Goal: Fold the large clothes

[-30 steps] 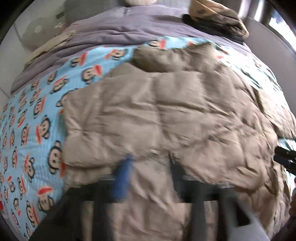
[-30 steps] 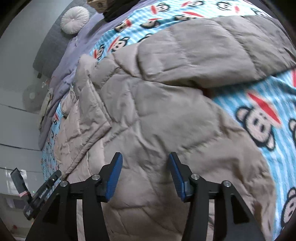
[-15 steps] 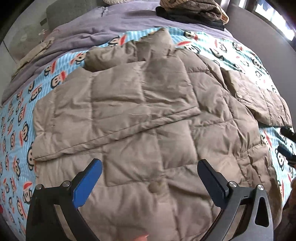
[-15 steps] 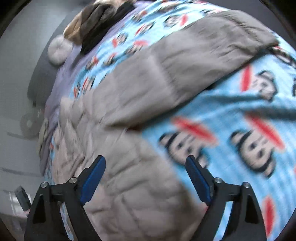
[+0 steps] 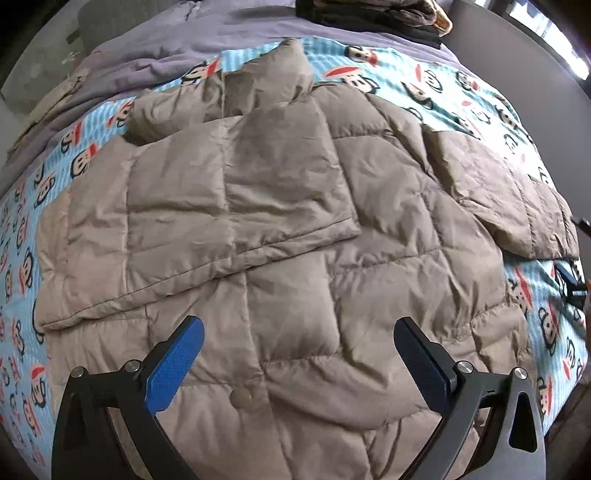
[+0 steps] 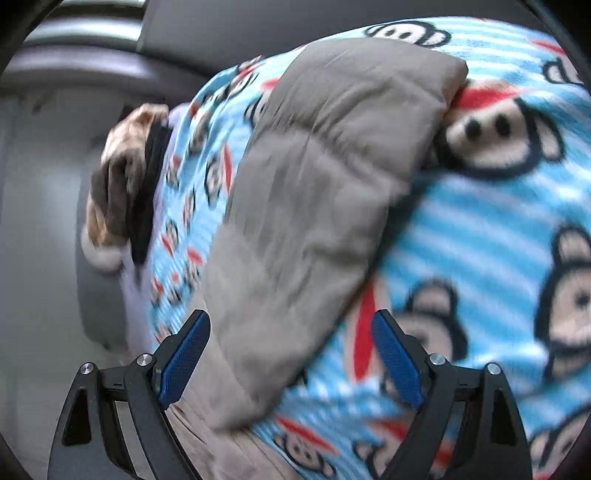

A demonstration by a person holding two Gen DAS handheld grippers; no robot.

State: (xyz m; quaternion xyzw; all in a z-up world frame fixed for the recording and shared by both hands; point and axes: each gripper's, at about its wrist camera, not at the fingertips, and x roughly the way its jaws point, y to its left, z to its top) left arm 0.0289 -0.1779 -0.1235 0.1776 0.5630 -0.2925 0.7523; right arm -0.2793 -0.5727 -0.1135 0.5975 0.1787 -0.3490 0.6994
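Observation:
A large tan quilted puffer jacket (image 5: 295, 229) lies spread on a bed covered by a blue monkey-print blanket (image 5: 443, 88). Its left sleeve (image 5: 207, 206) is folded across the body. Its right sleeve (image 5: 509, 199) lies out to the right on the blanket. My left gripper (image 5: 299, 354) is open and empty, hovering over the jacket's lower body. My right gripper (image 6: 291, 350) is open and empty, over the base of the right sleeve (image 6: 317, 206), whose cuff end points away from me. The right gripper's tips also show at the left wrist view's right edge (image 5: 570, 280).
A pile of dark and tan clothes (image 5: 373, 14) sits at the head of the bed, also seen in the right wrist view (image 6: 125, 184). A lilac sheet (image 5: 184, 48) covers the far end. Grey wall and floor lie beyond the bed's edge (image 6: 55, 166).
Both grippers opened wide, having been nearly closed on the jacket a second ago. The left pulled back above the jacket. The right swung off the body toward the outstretched right sleeve.

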